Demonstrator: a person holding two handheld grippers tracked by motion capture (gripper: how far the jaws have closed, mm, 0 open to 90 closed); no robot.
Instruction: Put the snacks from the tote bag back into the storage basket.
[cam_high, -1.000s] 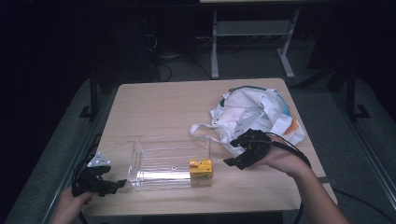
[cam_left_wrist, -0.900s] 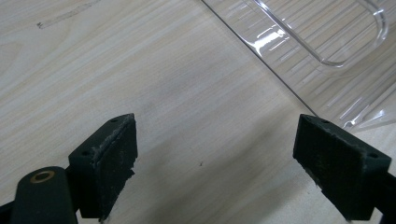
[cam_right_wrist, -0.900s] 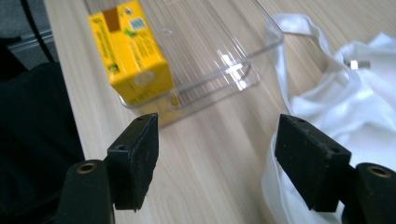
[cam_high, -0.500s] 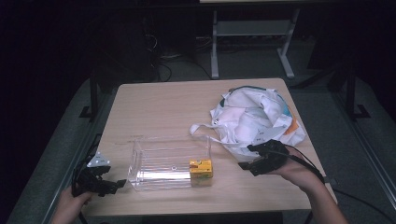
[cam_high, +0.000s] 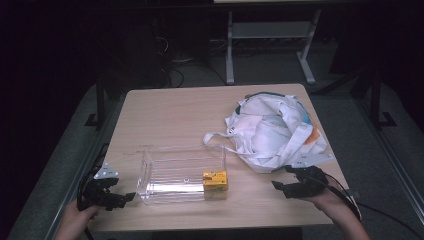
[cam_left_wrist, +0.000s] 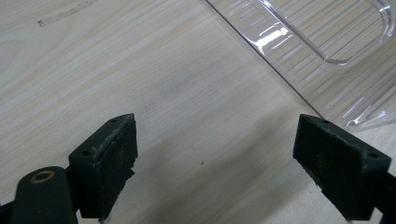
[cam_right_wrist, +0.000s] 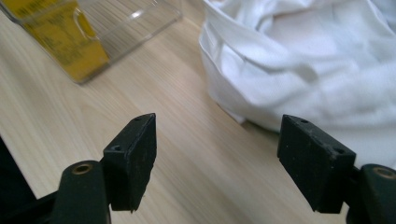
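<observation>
A clear plastic bin (cam_high: 181, 174) sits near the front of the wooden table (cam_high: 180, 115), with a yellow box (cam_high: 214, 180) in its right end. A white cloth bag (cam_high: 272, 131) lies crumpled at the right. My left gripper (cam_high: 120, 196) rests at the table's front left corner, open and empty, its jaws wide over bare wood just left of the bin (cam_left_wrist: 327, 42). My right gripper (cam_high: 284, 186) is open and empty near the front right, between the yellow box (cam_right_wrist: 70, 42) and the bag (cam_right_wrist: 308, 60), a little short of the bag's edge.
The table edge runs just behind both hands. Dark floor surrounds the table, with a white metal frame (cam_high: 270, 45) and cables beyond its far side. Bare wood lies along the back left of the table.
My right gripper has drawn back from the bin's right end and the bag toward the front right edge of the table. The left gripper has stayed put.
</observation>
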